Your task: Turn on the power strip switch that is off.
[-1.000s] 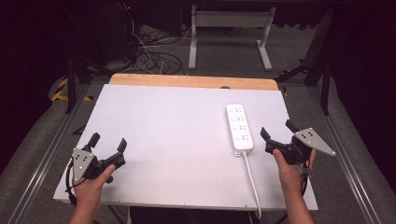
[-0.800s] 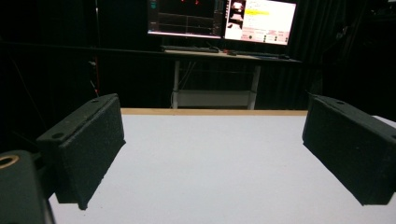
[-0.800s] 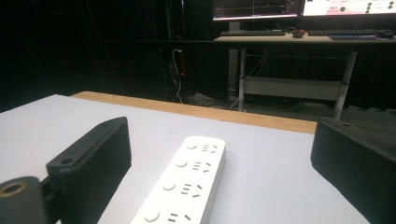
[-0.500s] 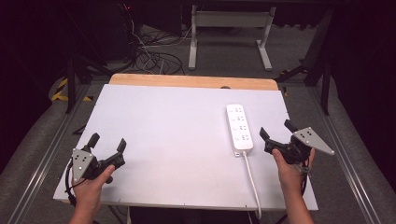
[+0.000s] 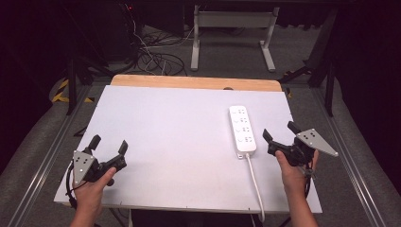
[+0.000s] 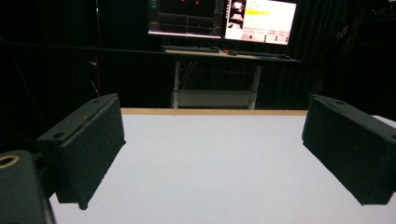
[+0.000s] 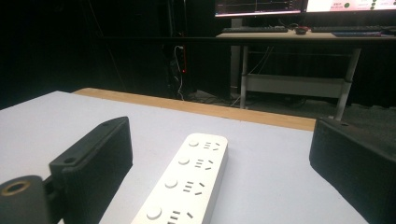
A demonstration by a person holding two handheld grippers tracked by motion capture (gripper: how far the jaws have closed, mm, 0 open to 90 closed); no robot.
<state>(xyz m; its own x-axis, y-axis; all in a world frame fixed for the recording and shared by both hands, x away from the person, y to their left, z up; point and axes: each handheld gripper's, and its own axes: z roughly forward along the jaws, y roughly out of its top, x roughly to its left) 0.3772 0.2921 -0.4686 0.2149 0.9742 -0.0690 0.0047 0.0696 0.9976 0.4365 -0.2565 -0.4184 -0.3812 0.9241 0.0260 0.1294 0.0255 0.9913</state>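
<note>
Table (image 5: pixel 189 123): flat matte white top, rectangular, with a pale wood strip (image 5: pixel 196 82) along the far edge.

One power strip (image 5: pixel 242 128), glossy white plastic, long and rounded at the ends, lies flat on the right half of the table. Four socket groups counted, each with a round button beside it. Its white cord (image 5: pixel 255 182) runs off the near edge.

Left gripper (image 5: pixel 109 150): held low over the near left corner, jaws spread wide, nothing between them. Pads (image 6: pixel 88 149) are black blocks, grainy, foam-like. A grey three-cornered plate sits on top.

Right gripper (image 5: pixel 280 136): just right of the strip's near end, jaws likewise wide apart and empty; whether it touches the table I cannot tell. In the right gripper view the strip lies between and ahead of the jaws.

Background: two lit monitors (image 6: pixel 222 18) on a desk, dim; cables (image 5: pixel 156 56) tangled on the floor.
</note>
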